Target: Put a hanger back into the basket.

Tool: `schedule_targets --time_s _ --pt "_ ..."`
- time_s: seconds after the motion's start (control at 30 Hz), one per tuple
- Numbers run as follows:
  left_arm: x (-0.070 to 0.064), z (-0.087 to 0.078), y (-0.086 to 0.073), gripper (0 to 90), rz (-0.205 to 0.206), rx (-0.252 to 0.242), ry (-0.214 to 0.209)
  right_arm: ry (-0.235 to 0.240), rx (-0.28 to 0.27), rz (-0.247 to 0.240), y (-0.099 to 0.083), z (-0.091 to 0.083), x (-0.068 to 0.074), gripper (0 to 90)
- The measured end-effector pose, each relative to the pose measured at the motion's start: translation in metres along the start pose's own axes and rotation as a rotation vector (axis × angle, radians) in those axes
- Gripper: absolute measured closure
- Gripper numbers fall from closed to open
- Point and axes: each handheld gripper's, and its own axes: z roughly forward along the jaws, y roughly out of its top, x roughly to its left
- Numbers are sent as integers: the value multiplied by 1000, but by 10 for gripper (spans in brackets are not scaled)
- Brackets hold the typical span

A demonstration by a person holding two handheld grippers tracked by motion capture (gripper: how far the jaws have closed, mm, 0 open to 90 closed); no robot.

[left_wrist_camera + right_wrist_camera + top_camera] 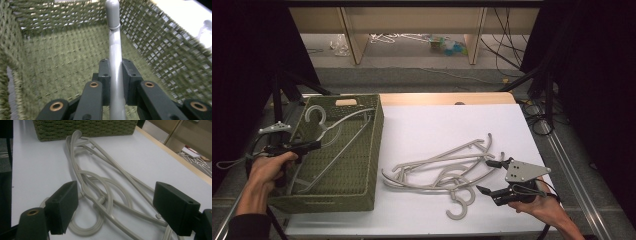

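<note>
A grey plastic hanger (337, 127) lies tilted in the green woven basket (374, 145), its hook toward the far wall. My left gripper (314, 145) is shut on this hanger's bar (115, 62) over the basket's left side. A heap of grey hangers (442, 167) is tangled on the white table, right of the basket. My right gripper (489, 176) stands open at the heap's right end, its jaws wide apart just above the hangers (105, 192), holding nothing.
The white table (437, 125) has free room beyond the heap. The basket's near wall (85, 127) stands behind the hangers. Past the table's far edge are wooden shelf legs (354, 40), cables and clutter on the floor.
</note>
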Motion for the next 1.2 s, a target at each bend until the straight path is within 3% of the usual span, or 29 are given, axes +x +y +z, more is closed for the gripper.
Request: schedule_targets --time_s 0.07,0.27,0.4,0.5,0.63,0.8,0.83,0.87,0.97,1.07,1.2 --pt "1 0 0 748 25 31 31 -9 -9 14 -1 1 0 210" --pt "-1 -11 0 603 35 10 155 -9 -4 16 -1 1 0 209" --pt "-14 -18 4 528 11 -50 155 -11 -5 16 -1 3 0 207" --pt "-29 -25 7 490 45 -76 166 -9 -1 16 -2 2 0 207" --pt "-49 -38 8 437 34 -138 162 -9 -3 18 -2 2 0 207" --pt "-77 -55 7 381 3 -238 98 -4 -4 20 -2 2 -1 206" --pt "-90 -59 5 370 12 -270 80 -9 -8 22 -3 2 -1 205" --pt "-90 -59 5 366 12 -270 80 -9 -8 22 -3 2 -1 205" --pt "-115 -60 -1 347 69 -274 49 -2 0 24 -3 2 -1 204" --pt "-139 -55 -6 314 87 -282 -2 -3 -4 30 -5 3 -1 204" --pt "-172 -41 -13 271 181 -272 -31 -1 0 26 -6 2 -2 203"
